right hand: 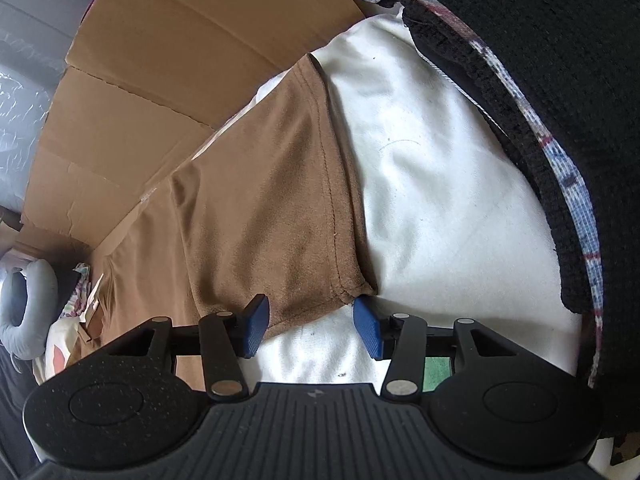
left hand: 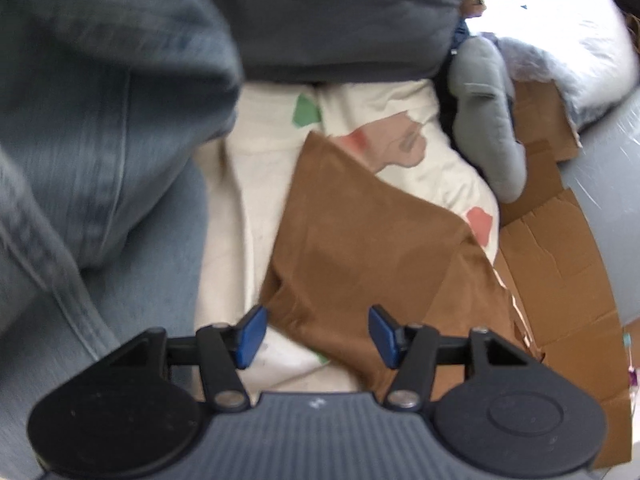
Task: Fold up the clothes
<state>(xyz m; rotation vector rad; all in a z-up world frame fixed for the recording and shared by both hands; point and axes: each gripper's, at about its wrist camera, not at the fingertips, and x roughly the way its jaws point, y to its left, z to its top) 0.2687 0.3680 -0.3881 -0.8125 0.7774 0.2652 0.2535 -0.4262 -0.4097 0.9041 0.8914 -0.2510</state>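
A brown garment (left hand: 360, 240) lies spread on a cream sheet (left hand: 224, 240) with coloured patches. My left gripper (left hand: 316, 336) hovers open over the garment's near edge, nothing between its blue pads. In the right wrist view the same brown garment (right hand: 256, 200) lies on the white sheet (right hand: 440, 184), its hemmed corner reaching the gap of my right gripper (right hand: 310, 328). That gripper is open, its pads on either side of the corner without closing on it.
A person's blue-jeaned leg (left hand: 92, 140) and grey top (left hand: 340, 12) fill the left and top. A grey sock-like item (left hand: 484, 112) and flattened cardboard (left hand: 560, 272) lie right. Cardboard (right hand: 160, 60) and a black knit cloth with patterned trim (right hand: 560, 100) border the sheet.
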